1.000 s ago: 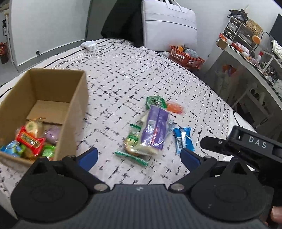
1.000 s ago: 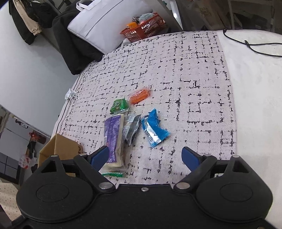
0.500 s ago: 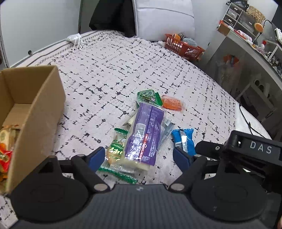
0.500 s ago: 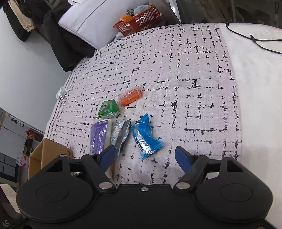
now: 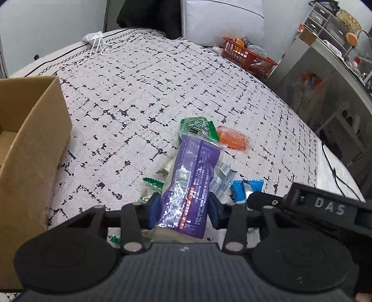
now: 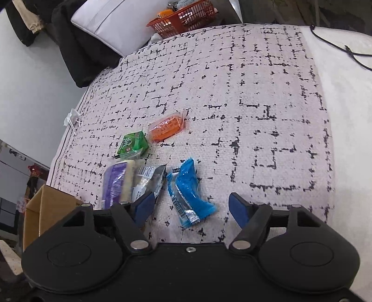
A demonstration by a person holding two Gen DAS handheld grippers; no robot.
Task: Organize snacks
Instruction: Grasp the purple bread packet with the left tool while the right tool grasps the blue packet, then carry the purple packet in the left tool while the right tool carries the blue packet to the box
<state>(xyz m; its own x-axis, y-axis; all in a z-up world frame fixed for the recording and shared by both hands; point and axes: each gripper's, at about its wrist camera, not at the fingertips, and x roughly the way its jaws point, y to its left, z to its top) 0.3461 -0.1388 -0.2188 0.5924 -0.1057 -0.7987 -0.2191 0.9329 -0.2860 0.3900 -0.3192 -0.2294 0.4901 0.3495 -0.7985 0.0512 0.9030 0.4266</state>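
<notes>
The left tongs (image 5: pixel 183 209), just closing, pinch the purple pack (image 5: pixel 188 183) mid-bed to box (image 5: pixel 30 148) it, while the right tongs (image 6: pixel 189 205), narrowing yet spread, straddle the blue pack (image 6: pixel 187 192).

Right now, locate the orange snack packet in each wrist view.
Left wrist view: orange packet right of centre, beside the green packet, beyond the purple packet.
Right wrist view: orange packet left of centre, up and right of the green packet.
Shared landmark: red basket past the bed's far edge.
</notes>
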